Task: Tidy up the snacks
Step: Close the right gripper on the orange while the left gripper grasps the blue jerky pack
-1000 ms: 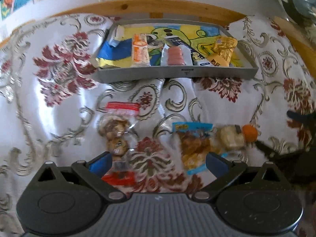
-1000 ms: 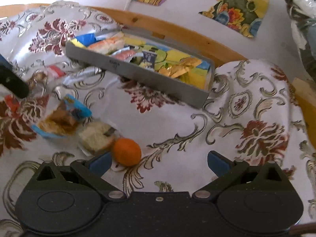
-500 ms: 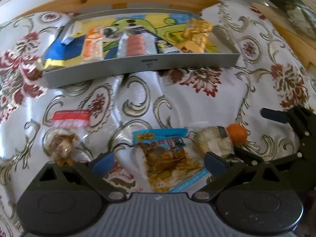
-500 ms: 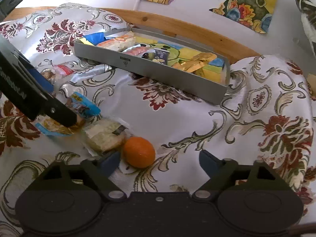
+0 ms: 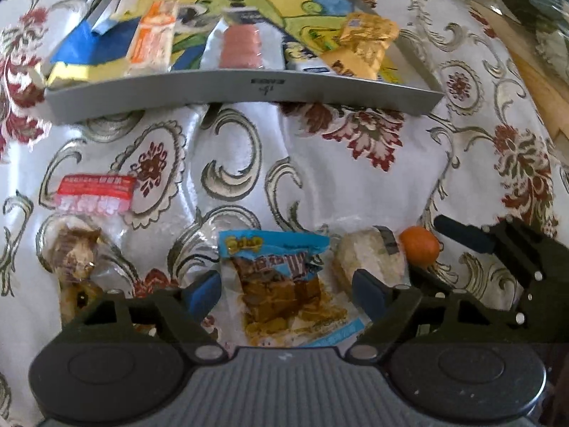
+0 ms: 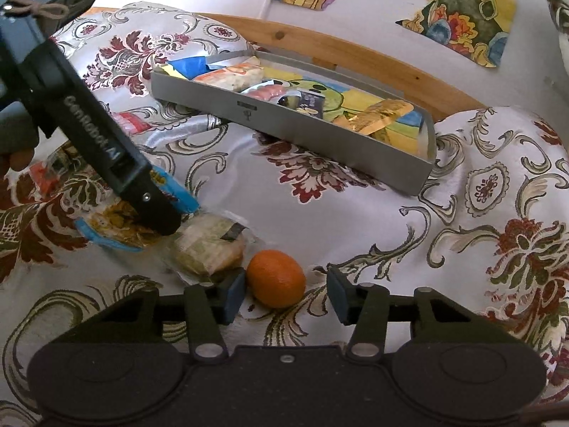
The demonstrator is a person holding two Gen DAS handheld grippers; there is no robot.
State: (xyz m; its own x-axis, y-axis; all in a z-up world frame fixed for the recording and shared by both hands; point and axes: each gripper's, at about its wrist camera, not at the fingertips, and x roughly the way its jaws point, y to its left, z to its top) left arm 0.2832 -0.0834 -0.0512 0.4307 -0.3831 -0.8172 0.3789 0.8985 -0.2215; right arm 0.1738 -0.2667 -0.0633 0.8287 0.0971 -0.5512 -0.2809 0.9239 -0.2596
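— Left wrist view: the left gripper (image 5: pixel 286 290) has its jaws spread wide, one on each side of the blue snack packet (image 5: pixel 284 277) lying on the floral cloth (image 5: pixel 249 163), not closed on it.

— And the right gripper (image 6: pixel 286 293)?

— Parted too, straddling the orange (image 6: pixel 276 273) without pinching it. The wrapped bun (image 6: pixel 209 249) lies just left of the orange, touching the blue packet's edge.

— What's in the tray?

— The grey tray (image 5: pixel 245 92) sits at the far side with a colourful drawing as its liner. From left to right it holds a blue-and-yellow pack (image 5: pixel 89 49), an orange-and-white bar (image 5: pixel 153 35), a pink sausage pack (image 5: pixel 242 44), a dark carton (image 6: pixel 311 101) and a gold wrapper (image 5: pixel 366 41).

— Anything only one camera catches?

— The left one shows a clear cookie bag (image 5: pixel 78 252) with a red label (image 5: pixel 96 186) at near left. The right one shows paintings (image 6: pixel 469 3) on the wall and the wooden edge (image 6: pixel 391 71) behind the tray; there the left gripper's arm covers part of the blue packet.
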